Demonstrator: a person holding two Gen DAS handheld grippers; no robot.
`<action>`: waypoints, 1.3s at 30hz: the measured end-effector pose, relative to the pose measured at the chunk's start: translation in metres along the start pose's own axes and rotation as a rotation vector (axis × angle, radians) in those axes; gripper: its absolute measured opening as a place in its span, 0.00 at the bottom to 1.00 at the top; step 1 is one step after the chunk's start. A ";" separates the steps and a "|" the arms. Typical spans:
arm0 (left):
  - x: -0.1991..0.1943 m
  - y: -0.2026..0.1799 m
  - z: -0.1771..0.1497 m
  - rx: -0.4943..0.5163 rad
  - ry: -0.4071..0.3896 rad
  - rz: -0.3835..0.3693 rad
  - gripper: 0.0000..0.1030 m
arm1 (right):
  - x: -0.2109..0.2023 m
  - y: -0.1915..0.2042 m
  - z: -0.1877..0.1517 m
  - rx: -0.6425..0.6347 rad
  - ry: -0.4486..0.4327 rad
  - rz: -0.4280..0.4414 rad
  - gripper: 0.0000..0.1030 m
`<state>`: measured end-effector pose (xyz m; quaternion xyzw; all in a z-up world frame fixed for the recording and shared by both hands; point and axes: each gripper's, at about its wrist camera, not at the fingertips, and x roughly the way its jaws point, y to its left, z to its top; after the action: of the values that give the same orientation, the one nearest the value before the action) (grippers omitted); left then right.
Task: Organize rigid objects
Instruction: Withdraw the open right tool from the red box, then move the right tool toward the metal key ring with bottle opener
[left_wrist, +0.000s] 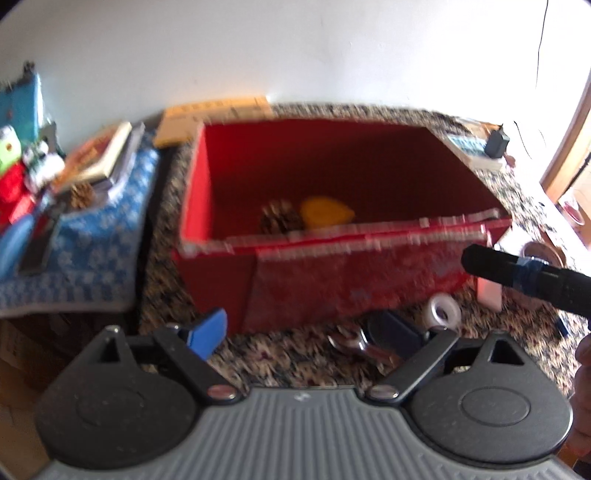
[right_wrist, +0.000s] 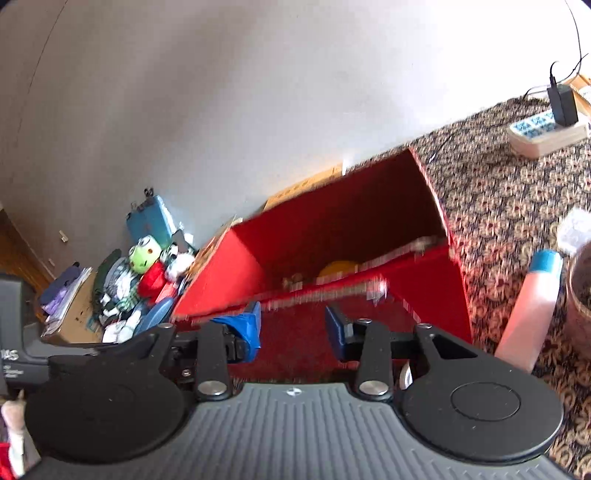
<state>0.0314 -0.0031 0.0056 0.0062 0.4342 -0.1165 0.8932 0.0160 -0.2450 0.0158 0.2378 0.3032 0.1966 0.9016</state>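
1. The red box (left_wrist: 332, 221) stands open at the top; most of its floor is bare, so there is room to reach down inside.
2. Against the box's near wall, inside, a pine cone (left_wrist: 281, 218) and a yellow object (left_wrist: 325, 212) lie touching and take up that strip.
3. In front of the box, on the patterned carpet (left_wrist: 295, 358), a white tape roll (left_wrist: 443, 310) and a dark flat object (left_wrist: 391, 330) crowd the ground near the wall.
4. At the box's right front corner a pink bottle with a blue cap (right_wrist: 532, 310) stands close, narrowing that side.
5. Left of the box, stacked books (left_wrist: 107, 155) on a blue cloth (left_wrist: 92, 240) block the way.
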 end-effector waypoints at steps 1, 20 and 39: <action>0.005 0.000 -0.004 -0.007 0.018 -0.012 0.92 | 0.000 -0.001 -0.005 -0.001 0.018 0.007 0.21; 0.065 -0.008 -0.040 -0.021 0.219 -0.050 0.91 | 0.036 -0.019 -0.041 0.098 0.235 -0.074 0.14; 0.079 0.010 -0.039 -0.034 0.227 -0.027 0.91 | 0.072 -0.025 -0.042 0.187 0.310 -0.013 0.03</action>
<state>0.0503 -0.0053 -0.0809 -0.0017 0.5344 -0.1196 0.8367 0.0478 -0.2160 -0.0602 0.2854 0.4573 0.1960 0.8192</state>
